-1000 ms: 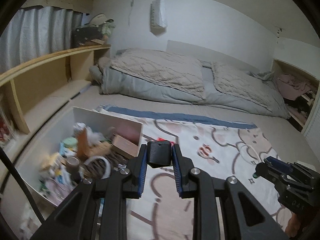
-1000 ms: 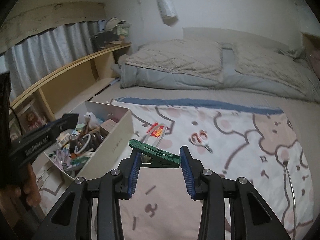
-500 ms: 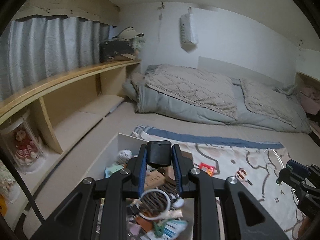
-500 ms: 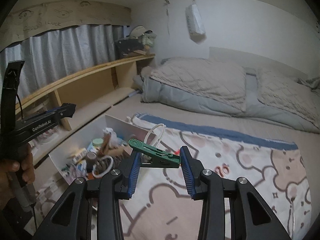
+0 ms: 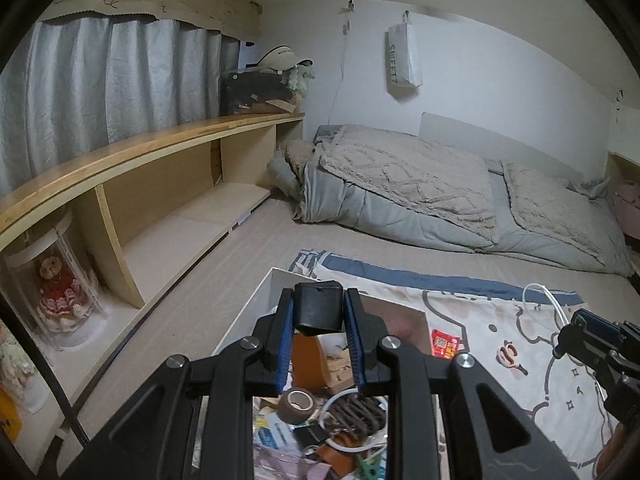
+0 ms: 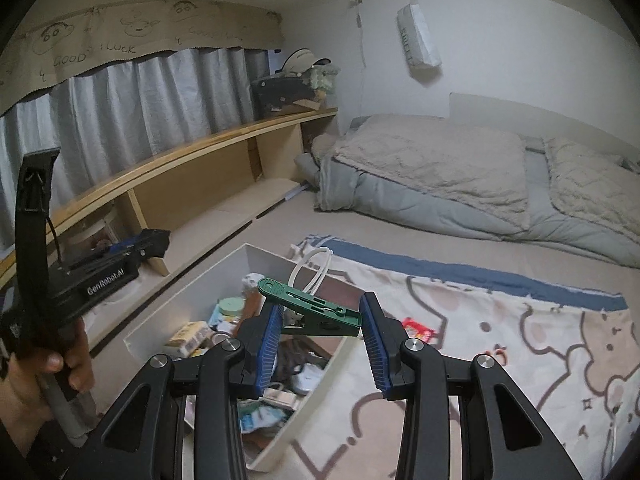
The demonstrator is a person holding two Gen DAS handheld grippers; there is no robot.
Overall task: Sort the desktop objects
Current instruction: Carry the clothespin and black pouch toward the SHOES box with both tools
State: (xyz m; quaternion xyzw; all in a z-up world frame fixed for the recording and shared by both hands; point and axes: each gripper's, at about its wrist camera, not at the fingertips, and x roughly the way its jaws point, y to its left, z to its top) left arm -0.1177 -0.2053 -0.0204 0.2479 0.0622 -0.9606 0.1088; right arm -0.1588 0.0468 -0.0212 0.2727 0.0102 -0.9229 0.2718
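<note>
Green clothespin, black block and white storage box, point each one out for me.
green clothespin [image 6: 316,312], right wrist view, middle of its body.
black block [image 5: 319,312], left wrist view, centre of its front face.
white storage box [image 6: 192,296], right wrist view, its left wall.

We view from both wrists, close above the white box [image 5: 264,300] [image 6: 224,268], facing the bed [image 5: 440,192] [image 6: 460,172].

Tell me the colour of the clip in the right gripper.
Green; the clothespin clip shows best in the right wrist view, pinched in the right gripper.

Green clothespin [image 6: 310,307] in right claw [image 6: 320,340] above box [image 6: 184,292]
</note>
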